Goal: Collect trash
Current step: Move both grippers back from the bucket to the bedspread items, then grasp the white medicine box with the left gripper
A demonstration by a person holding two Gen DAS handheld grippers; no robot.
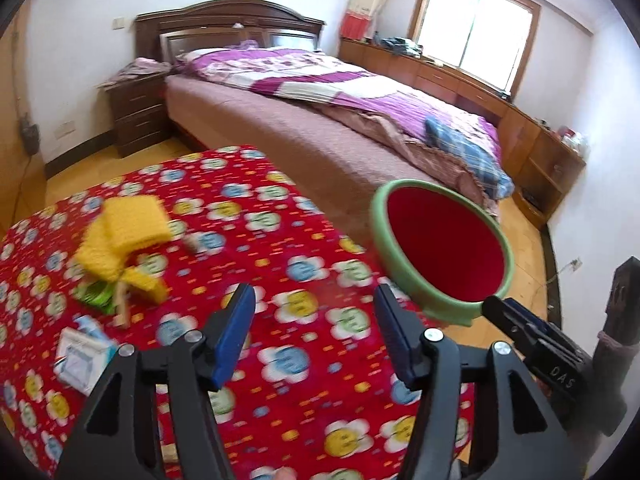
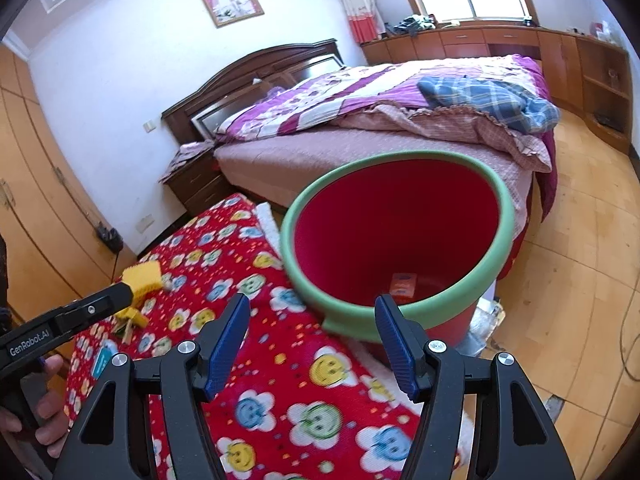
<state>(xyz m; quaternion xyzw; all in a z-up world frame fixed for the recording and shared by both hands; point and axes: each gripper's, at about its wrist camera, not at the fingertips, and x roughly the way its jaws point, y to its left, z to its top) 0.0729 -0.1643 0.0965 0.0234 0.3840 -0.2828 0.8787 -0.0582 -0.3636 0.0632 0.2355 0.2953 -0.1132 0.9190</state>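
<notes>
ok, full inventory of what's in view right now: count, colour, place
trash bin: 1, red with green rim, beside the table, by the bed
orange wrapper: 1, at the bin's bottom
tablecloth: 1, red with smiley flowers, covering the table
yellow cloth: 1, far left of the table
green packet: 1, under the yellow cloth's edge
white-blue box: 1, left table edge
bed: 1, purple quilt, behind the table
plaid cloth: 1, blue, on the bed
nightstand: 1, dark wood, left of the bed
left gripper: black, blue pads, open, empty, over the table
right gripper: open, empty, near the bin
</notes>
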